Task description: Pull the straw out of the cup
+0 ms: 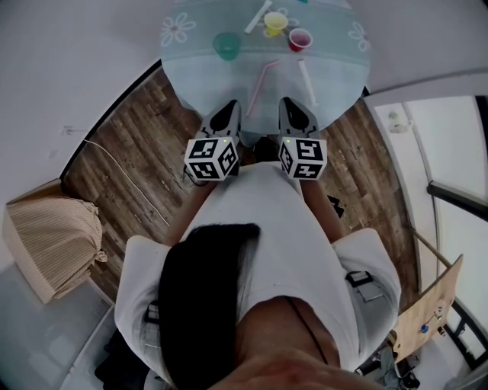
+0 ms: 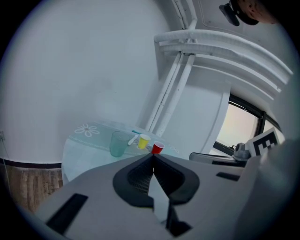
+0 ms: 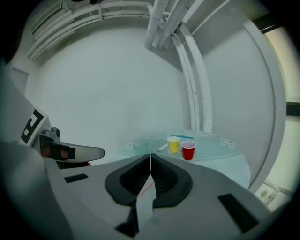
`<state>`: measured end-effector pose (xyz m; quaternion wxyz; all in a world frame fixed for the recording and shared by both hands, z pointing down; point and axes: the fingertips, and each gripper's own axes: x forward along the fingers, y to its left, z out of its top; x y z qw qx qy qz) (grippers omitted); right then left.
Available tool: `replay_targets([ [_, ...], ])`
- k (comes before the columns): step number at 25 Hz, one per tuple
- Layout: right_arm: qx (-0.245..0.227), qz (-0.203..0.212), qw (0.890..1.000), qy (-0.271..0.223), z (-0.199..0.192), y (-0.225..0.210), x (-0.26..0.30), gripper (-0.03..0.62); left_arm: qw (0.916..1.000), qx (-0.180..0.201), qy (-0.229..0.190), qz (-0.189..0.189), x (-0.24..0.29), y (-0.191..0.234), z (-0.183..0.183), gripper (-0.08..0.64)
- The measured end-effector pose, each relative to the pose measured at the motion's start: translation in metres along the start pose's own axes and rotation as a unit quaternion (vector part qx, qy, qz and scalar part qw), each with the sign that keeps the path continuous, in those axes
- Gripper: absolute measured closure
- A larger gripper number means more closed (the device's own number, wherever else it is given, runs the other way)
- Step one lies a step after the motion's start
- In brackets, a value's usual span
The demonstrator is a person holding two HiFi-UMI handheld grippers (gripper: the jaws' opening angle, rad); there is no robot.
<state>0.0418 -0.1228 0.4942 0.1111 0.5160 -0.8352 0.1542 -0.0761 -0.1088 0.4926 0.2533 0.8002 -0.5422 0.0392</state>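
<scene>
Three cups stand at the far side of the round glass table (image 1: pixel 198 68): a green cup (image 1: pixel 226 46), a yellow cup (image 1: pixel 275 23) and a red cup (image 1: pixel 300 39). A pink straw (image 1: pixel 261 84) and a white straw (image 1: pixel 307 80) lie flat on the glass nearer me, and another white straw (image 1: pixel 258 17) lies beside the yellow cup. My left gripper (image 1: pixel 229 108) and right gripper (image 1: pixel 293 105) hover side by side over the table's near edge, short of the cups. Both are shut with nothing between the jaws. In the right gripper view the jaws (image 3: pixel 150 155) meet below the yellow cup (image 3: pixel 173 144) and red cup (image 3: pixel 188 150).
A teal straw (image 3: pixel 183 136) lies behind the cups. Wooden floor (image 1: pixel 130 175) surrounds the table, with a cardboard box (image 1: pixel 49 244) at the left and a cable (image 1: pixel 122 171) across the floor. White pipes (image 2: pixel 171 89) run up the wall behind the table.
</scene>
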Motion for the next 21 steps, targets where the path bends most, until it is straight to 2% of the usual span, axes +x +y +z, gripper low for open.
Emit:
replay_targets([
  [4, -0.002, 0.005, 1.000, 0.004, -0.004, 0.005, -0.003, 0.557, 0.9998, 0.009, 0.017, -0.010, 0.000, -0.005, -0.010, 0.551],
  [14, -0.002, 0.006, 1.000, 0.018, -0.018, 0.010, -0.014, 0.558, 0.9994, -0.002, 0.018, -0.028, -0.004, -0.014, -0.016, 0.551],
  [21, -0.003, 0.004, 0.999, 0.035, -0.028, 0.008, -0.013, 0.558, 0.9969, -0.016, 0.059, -0.049, 0.004, -0.018, -0.032, 0.551],
])
